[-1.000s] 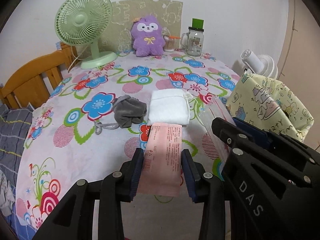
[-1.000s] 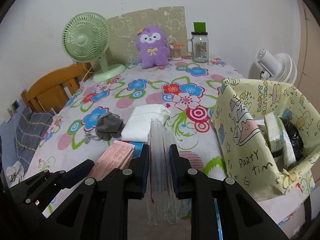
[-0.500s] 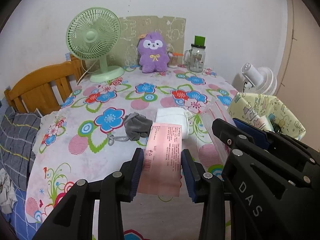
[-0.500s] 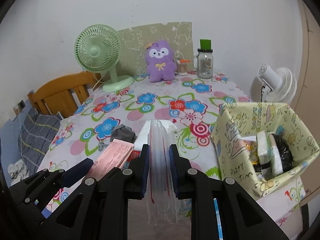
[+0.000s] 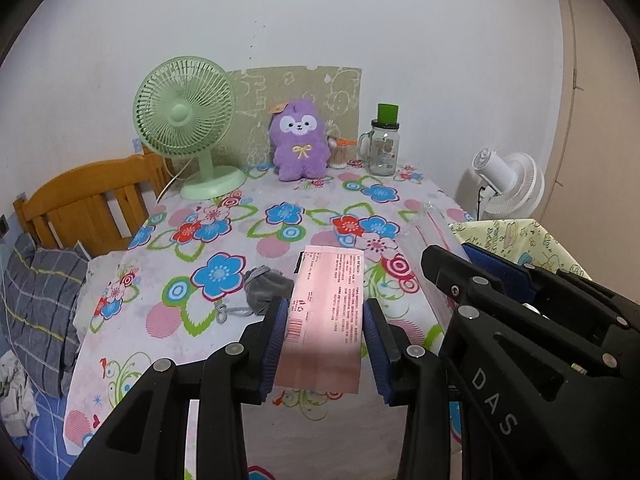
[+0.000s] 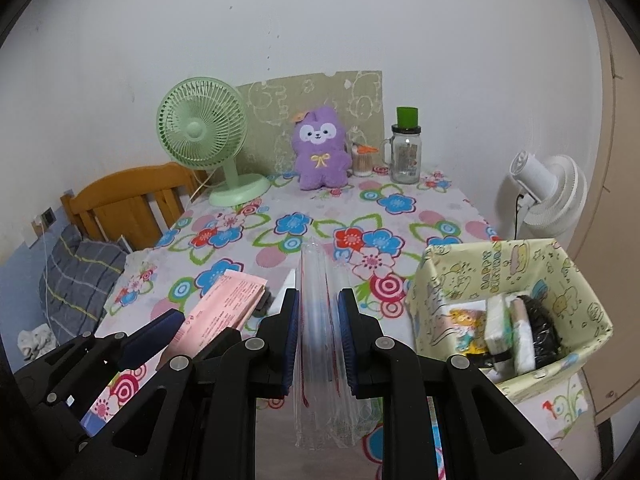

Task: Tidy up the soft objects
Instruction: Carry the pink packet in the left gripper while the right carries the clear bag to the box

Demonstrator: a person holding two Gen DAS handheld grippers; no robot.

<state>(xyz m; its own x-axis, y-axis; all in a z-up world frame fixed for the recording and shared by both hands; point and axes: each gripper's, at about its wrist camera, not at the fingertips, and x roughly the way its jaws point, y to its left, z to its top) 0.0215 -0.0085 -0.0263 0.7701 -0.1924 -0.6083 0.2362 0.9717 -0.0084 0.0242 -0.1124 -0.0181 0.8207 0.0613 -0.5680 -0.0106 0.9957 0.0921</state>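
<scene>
White wall closes off the far side, and below it we see a table under a flowered cloth (image 5: pixel 280 216) stretching away ahead of both our tongs. Our left gripper (image 5: pixel 326 320) is clenched on a pink packet (image 5: pixel 326 312) printed with text and a barcode, its blue pads pressing the packet's two long edges so it stands out flat between them, raised off the cloth. Just beyond the left finger lies a grey drawstring pouch (image 5: pixel 266 288) on the cloth, its cord trailing toward us. Our right gripper (image 6: pixel 319 328) is clenched on a clear plastic bag (image 6: pixel 320 360), held upright and folded between the pads, its lower end hanging below the fingers. To the right of that gripper sits a yellow cartoon-print basket (image 6: pixel 448 276) holding white packs and a dark bundle. Left of the right gripper we see the left one with the pink packet. Far ahead of both tongs, against the wall, stand a green desk fan (image 5: pixel 186 128), a purple plush toy (image 5: pixel 298 140) and a glass jar with a green lid (image 5: pixel 384 148); a white fan (image 6: pixel 548 192) stands off the table, beyond the basket
</scene>
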